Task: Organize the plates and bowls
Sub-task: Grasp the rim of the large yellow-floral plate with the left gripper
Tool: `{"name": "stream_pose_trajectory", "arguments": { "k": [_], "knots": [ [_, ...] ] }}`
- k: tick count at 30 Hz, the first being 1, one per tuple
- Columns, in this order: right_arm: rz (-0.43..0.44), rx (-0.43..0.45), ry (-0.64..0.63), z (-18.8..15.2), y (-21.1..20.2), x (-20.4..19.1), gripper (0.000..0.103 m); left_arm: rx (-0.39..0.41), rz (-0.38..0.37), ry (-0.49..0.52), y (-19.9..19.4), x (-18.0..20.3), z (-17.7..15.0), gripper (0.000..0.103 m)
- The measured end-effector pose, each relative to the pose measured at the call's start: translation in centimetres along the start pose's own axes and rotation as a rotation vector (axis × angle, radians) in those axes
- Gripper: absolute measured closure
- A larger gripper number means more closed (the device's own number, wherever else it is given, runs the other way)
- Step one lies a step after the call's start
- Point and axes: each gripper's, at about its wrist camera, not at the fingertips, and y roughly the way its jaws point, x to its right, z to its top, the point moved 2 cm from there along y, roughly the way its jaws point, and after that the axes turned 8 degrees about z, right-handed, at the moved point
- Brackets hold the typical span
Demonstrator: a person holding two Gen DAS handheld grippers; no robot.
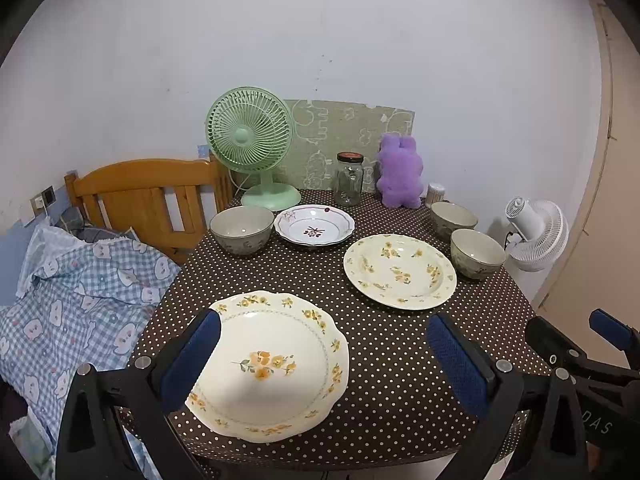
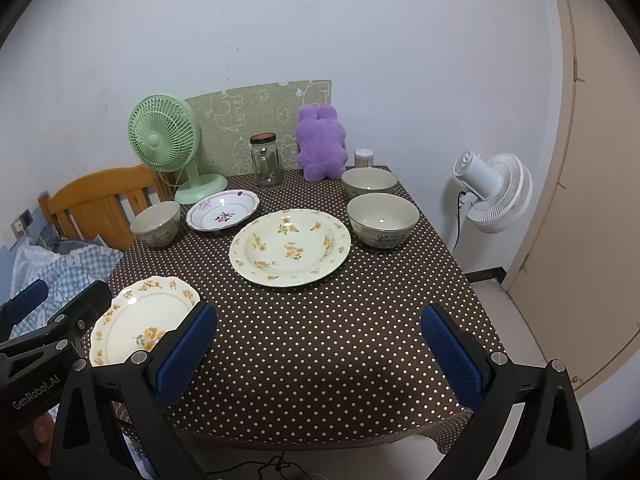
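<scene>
Plain pale wall [image 2: 280,20]; wooden headboard [image 1: 136,192] at left; white fan [image 2: 496,196] and beige door [image 2: 592,200] at right; tiled floor [image 2: 516,320].

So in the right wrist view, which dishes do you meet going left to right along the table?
Scalloped plate → left bowl → pink-flower plate → big yellow-flower plate → near right bowl.
</scene>
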Motion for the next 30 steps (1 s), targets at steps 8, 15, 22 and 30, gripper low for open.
{"name": "stream_pose_trajectory", "arguments": {
  "k": [8, 15, 22, 30],
  "knots": [
    [-0.002, 0.001, -0.001, 0.06, 0.03, -0.02, 0.0, 0.004, -0.001, 0.002, -0.07, 0.06, 0.06, 0.001],
    [-0.003, 0.001, -0.004, 0.09, 0.04, 0.01, 0.0, 0.003, 0.001, 0.002, -0.03, 0.14, 0.13, 0.001],
    [-0.003, -0.002, -0.006, 0.24, 0.21, 0.11, 0.0, -0.002, 0.004, -0.002, 0.25, 0.2, 0.37, 0.001],
    [0.002, -0.017, -0.012, 0.57, 0.7, 0.04, 0.001, -0.025, 0.021, -0.017, 0.88, -0.06, 0.28, 0.005]
  ]
}}
